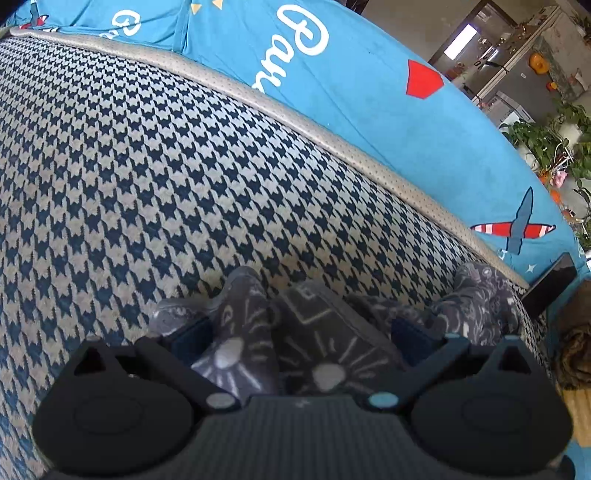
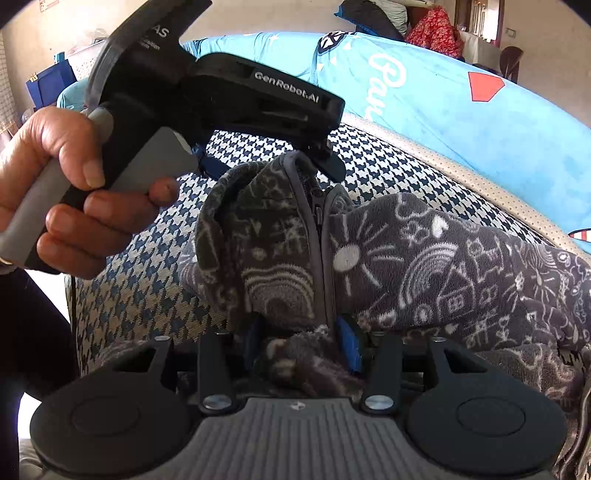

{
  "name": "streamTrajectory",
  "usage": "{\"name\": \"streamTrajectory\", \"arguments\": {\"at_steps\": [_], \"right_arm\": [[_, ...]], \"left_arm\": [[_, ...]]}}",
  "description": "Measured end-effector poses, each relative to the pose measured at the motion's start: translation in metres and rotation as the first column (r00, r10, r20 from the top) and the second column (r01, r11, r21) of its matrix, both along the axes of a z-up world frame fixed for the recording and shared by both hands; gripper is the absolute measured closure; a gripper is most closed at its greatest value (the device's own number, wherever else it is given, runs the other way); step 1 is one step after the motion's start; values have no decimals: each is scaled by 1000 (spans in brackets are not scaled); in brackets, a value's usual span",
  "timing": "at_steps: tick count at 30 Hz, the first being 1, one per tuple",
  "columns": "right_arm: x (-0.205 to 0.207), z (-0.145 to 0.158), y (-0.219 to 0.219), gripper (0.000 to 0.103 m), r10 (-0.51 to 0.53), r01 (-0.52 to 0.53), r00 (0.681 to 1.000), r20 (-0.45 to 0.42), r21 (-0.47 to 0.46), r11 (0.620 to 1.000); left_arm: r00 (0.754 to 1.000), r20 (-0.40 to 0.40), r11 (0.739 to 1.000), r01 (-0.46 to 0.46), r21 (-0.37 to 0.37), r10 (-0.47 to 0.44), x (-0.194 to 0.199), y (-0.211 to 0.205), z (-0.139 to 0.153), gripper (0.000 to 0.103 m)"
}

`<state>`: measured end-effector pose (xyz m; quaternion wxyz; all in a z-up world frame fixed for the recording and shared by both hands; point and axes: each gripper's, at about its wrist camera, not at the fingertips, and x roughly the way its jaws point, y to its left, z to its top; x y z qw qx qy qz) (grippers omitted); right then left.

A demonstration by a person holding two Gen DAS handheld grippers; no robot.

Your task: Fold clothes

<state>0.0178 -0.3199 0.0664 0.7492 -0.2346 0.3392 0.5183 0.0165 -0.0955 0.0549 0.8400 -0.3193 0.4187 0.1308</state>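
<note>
A dark grey fleece garment [image 2: 424, 258] with white doodle prints and a front zip lies bunched on a houndstooth sofa seat [image 1: 184, 166]. My right gripper [image 2: 301, 341] is shut on a fold of it near the zip, with the blue pads pressed into the fleece. A hand [image 2: 55, 184] holds my left gripper [image 2: 271, 164] above the garment's raised collar end. In the left wrist view the left gripper [image 1: 299, 341] has its fingers set wide, and a thick bunch of the garment [image 1: 243, 350] fills the space between them.
A blue sofa cover [image 1: 369, 92] with white script and red shapes forms the backrest behind the seat. House plants [image 1: 554, 147] and a dark flat object [image 1: 550, 288] stand past the sofa's right end. Piled clothes [image 2: 436, 29] lie behind the backrest.
</note>
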Motion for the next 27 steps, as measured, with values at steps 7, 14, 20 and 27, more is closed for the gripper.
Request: {"name": "streamTrajectory", "arguments": {"at_steps": [7,14,20,27], "right_arm": [[15,18,-26,58,-41,42,999,-31,50,998],[49,45,-24,56,-232,231,973,-19,193,954],[71,47,9,43,-339,346,938,-70,223,911],[80,29,42,32,-374,387,921,-112,131,913]], "left_arm": [[1000,4,1000,11,-2,-11,-10,0,-9,0],[1000,14,1000,28,2,-28,-20,-3,-9,0],[999,20,998,43,34,-44,-34,-12,-5,0],[997,8,991,81,110,-83,-45,-29,-4,0]]}}
